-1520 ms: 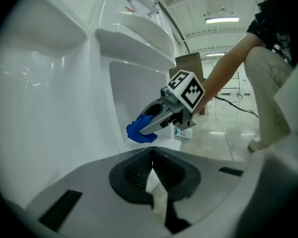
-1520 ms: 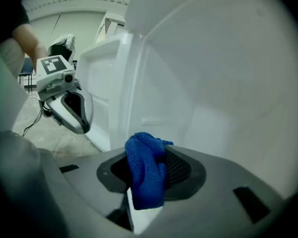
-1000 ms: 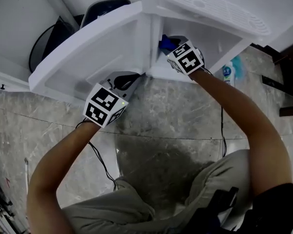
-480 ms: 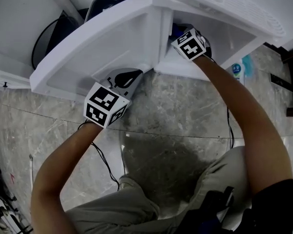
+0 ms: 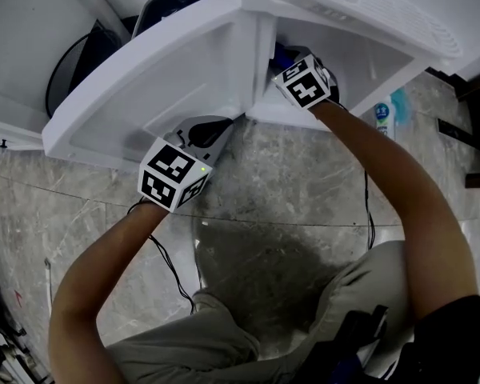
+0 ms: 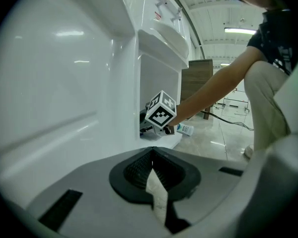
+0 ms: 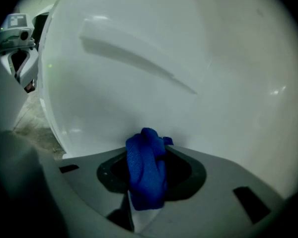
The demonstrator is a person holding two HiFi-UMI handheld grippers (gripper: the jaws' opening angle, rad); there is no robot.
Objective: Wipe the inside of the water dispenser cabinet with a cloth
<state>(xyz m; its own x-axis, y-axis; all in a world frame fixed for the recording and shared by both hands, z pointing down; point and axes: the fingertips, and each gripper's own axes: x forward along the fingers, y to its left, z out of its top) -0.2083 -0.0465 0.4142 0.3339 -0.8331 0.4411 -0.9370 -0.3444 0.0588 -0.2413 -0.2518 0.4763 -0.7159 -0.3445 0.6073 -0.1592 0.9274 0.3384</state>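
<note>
I'm pressing the right gripper (image 7: 148, 182), clamped on the blue cloth (image 7: 145, 155), toward the cabinet wall (image 7: 188, 58) filling the frame just above it, with the left gripper (image 6: 152, 180) closed on nothing.

From overhead, the right gripper's (image 5: 288, 66) jaws and nearly all of the crumpled blue cloth (image 5: 278, 53) are lost inside the white plastic dispenser cabinet (image 5: 368, 58), the small blue-labelled bottle (image 5: 382, 118) is half behind it with unreadable print, and the dark round object (image 5: 88, 62) is mostly behind the open white door (image 5: 152, 78).
</note>
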